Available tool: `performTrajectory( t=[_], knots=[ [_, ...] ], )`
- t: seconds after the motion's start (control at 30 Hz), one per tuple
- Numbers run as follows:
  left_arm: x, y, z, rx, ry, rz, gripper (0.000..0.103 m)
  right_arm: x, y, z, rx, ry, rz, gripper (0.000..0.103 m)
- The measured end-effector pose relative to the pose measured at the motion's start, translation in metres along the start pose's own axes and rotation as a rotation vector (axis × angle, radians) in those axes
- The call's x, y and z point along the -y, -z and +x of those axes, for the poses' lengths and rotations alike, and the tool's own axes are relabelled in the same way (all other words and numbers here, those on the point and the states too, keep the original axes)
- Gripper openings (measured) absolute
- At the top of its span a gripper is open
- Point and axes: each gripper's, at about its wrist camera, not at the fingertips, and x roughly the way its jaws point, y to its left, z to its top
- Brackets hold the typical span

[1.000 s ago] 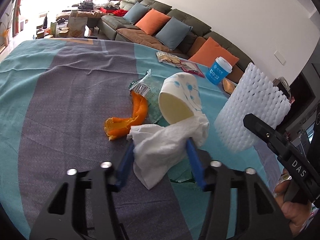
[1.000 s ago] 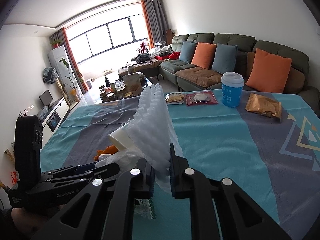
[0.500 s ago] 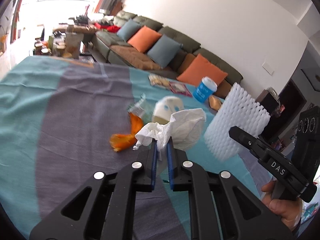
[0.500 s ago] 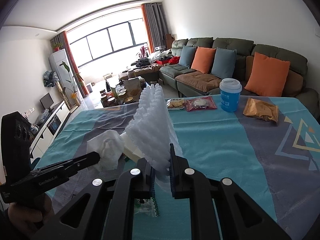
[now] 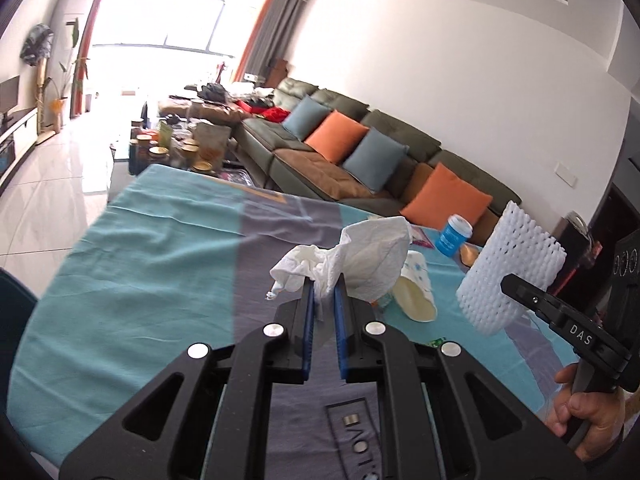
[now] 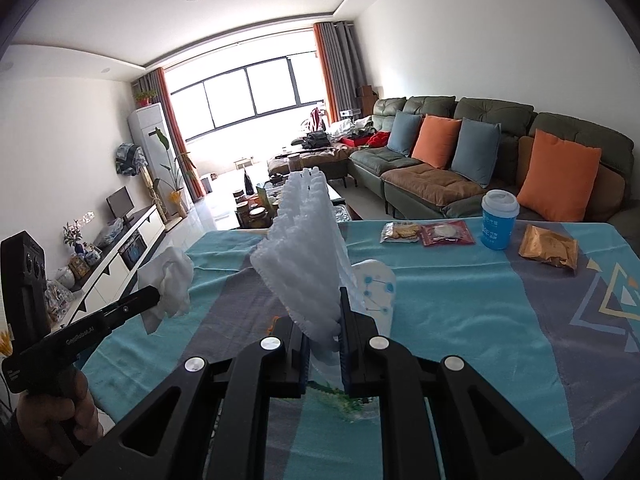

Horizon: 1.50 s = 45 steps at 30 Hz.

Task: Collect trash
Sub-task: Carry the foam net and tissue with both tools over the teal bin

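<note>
While I watched through the left wrist camera, my left gripper was closed down tight on a crumpled white tissue, which bunched up above the blue pads and hung clear of the tablecloth. Just past it a white paper cup with blue dots lay on its side on the cloth, its open mouth turned toward me; I saw nothing inside it. Farther back a blue cup with a white lid stood upright near the table's far edge, so its contents were hidden. To the right, the white foam net sleeve stuck up from the tip of my right gripper, with a hand on that gripper's handle.

Through the right wrist camera, my right gripper was pinched shut on the lower edge of the foam net sleeve, which stood up, held flat, in front of the lens. The tipped paper cup lay just behind it. The lidded blue cup stood upright between a red snack packet and a brown packet, with a clear packet of crackers beside the red one. At left my left gripper held the tissue above the cloth, a hand wrapped around its handle.
</note>
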Motion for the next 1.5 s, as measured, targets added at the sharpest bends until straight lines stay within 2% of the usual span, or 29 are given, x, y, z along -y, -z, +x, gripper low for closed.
performTrajectory(
  t=[0.4,0.8,1.07,1.27,1.37,1.5],
  knots=[
    [-0.071,0.001,-0.085,0.104,-0.189,-0.077,0.009,-0.105,0.008,0.024,-0.045,-0.225,-0.141,0.010],
    [-0.141,0.008,-0.159,0.171,-0.352,-0.154,0.010,-0.205,0.014,0.051,-0.085,-0.416,-0.267,0.010],
    [-0.192,0.013,-0.217,0.217,-0.514,-0.194,0.010,-0.277,0.013,0.072,-0.123,-0.559,-0.344,0.010],
    [-0.233,0.018,-0.251,0.224,-0.610,-0.219,0.010,-0.324,0.017,0.094,-0.178,-0.639,-0.392,0.010],
    [-0.254,0.024,-0.264,0.209,-0.658,-0.230,0.010,-0.341,0.019,0.114,-0.228,-0.683,-0.376,0.010],
    [-0.279,0.030,-0.262,0.175,-0.707,-0.233,0.010,-0.366,0.024,0.139,-0.299,-0.715,-0.375,0.010]
  ],
)
